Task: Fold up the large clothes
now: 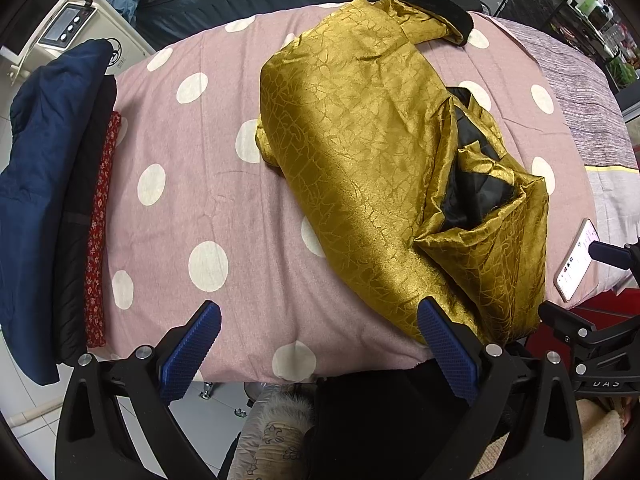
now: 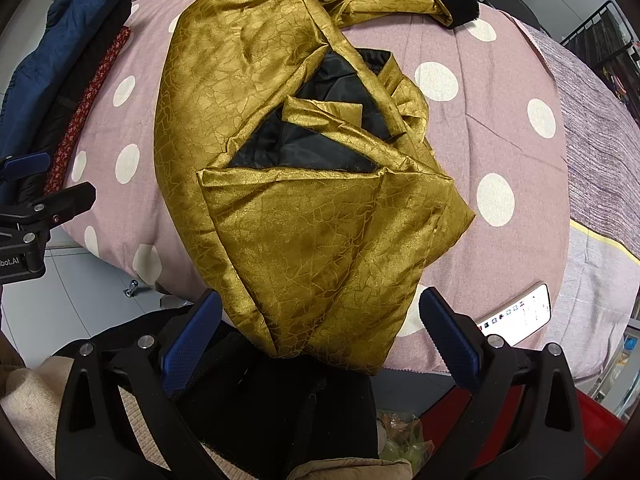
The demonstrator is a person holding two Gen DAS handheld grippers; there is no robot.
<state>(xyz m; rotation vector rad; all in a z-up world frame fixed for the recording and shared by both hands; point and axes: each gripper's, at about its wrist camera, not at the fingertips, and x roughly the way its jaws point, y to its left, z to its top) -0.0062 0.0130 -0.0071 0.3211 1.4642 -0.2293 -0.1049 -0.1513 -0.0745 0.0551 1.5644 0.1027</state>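
Shiny gold crackle-patterned satin coat with black lining [image 2: 304, 184] lies rumpled at frame centre on the pink polka-dot bed [image 2: 500, 128]. Likely slippery, limp; grip hem corners. Left tool [image 1: 319, 356] and right tool [image 2: 320, 344] both gape wide, holding nothing.

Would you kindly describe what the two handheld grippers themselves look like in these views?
Both look identical. The left gripper and right gripper each have two matte black angular arms with triangular cut-outs and silver round bolts. Their fingers carry blue pads with a fine knurled grid texture. Black clamp hardware at the side bears partial white lettering. No cables show.
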